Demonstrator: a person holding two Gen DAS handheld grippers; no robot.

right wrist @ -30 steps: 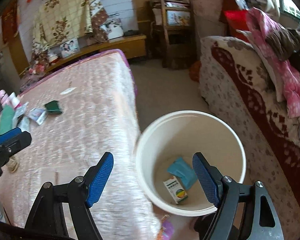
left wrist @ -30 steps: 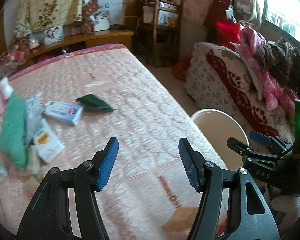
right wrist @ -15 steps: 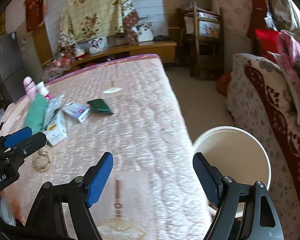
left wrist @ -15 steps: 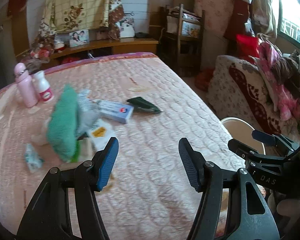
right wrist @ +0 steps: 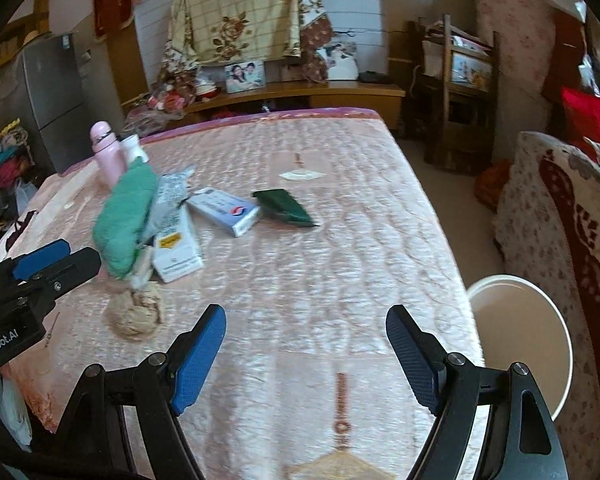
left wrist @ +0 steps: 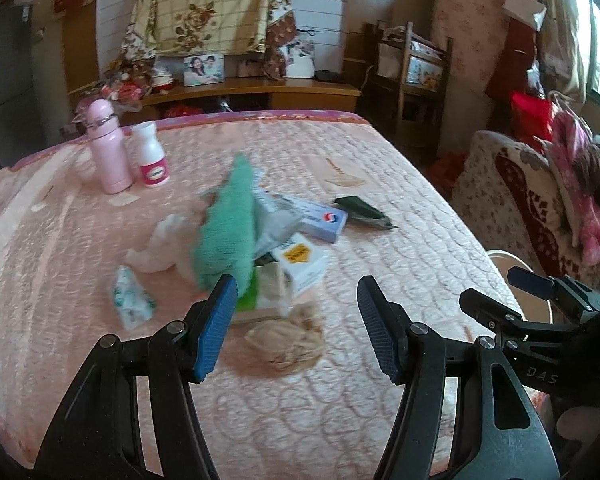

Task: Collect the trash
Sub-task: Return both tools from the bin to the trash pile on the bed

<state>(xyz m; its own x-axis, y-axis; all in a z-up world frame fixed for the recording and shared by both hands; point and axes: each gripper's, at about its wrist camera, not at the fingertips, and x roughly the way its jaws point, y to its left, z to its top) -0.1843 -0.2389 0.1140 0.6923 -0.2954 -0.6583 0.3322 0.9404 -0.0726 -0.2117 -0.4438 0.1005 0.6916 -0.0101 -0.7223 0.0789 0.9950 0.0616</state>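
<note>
Trash lies in a heap on the pink bed (left wrist: 380, 280): a crumpled brown paper ball (left wrist: 288, 338), a white carton with a yellow label (left wrist: 302, 264), a blue and white box (left wrist: 320, 220), a dark green packet (left wrist: 362, 213), a small printed wrapper (left wrist: 130, 298) and white tissue (left wrist: 156, 248). A green cloth (left wrist: 228, 232) lies over the heap. My left gripper (left wrist: 294, 326) is open and empty, just above the paper ball. My right gripper (right wrist: 306, 358) is open and empty over bare bed, right of the paper ball (right wrist: 136, 314). The white bucket (right wrist: 520, 344) stands on the floor to its right.
A pink bottle (left wrist: 108, 152) and a white bottle (left wrist: 150, 156) stand at the bed's far left. A flowered sofa (right wrist: 560, 240) with clothes faces the bed across a narrow floor strip. A wooden shelf (right wrist: 300, 94) and rack (right wrist: 460, 92) stand behind.
Both grippers have swung left, away from the bucket and toward the trash heap. The left gripper now hangs over the paper ball. Both stay open.
</note>
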